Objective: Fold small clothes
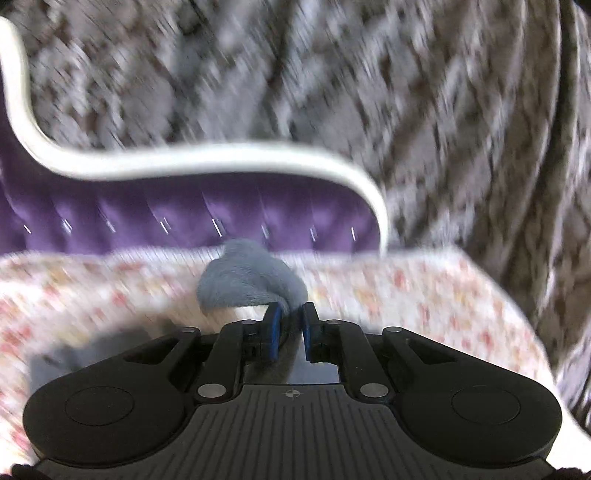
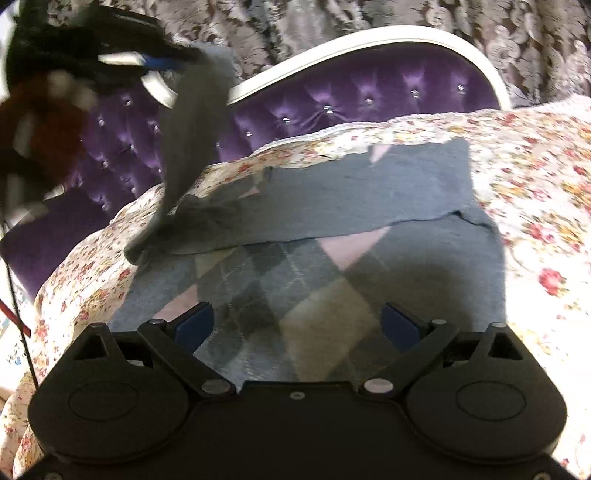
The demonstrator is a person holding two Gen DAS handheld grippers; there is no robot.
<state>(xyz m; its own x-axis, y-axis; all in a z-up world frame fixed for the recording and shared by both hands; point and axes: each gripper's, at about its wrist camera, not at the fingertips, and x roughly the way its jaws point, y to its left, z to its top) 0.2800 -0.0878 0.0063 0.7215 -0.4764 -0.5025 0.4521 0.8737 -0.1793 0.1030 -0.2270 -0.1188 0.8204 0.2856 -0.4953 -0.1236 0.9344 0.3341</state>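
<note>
A small grey sweater with an argyle front (image 2: 332, 236) lies on the floral bedspread (image 2: 535, 177), its upper part folded over. My left gripper (image 1: 290, 321) is shut on a bunched grey sleeve (image 1: 247, 277) and holds it up in the air. In the right wrist view the left gripper (image 2: 159, 66) shows at top left with the sleeve (image 2: 192, 133) hanging from it down to the sweater. My right gripper (image 2: 297, 326) is open and empty, low over the sweater's argyle part.
A purple tufted headboard with a white frame (image 2: 369, 99) stands behind the bed. A patterned grey curtain (image 2: 332, 18) hangs behind it. The bedspread edge drops off at the left (image 2: 48, 295).
</note>
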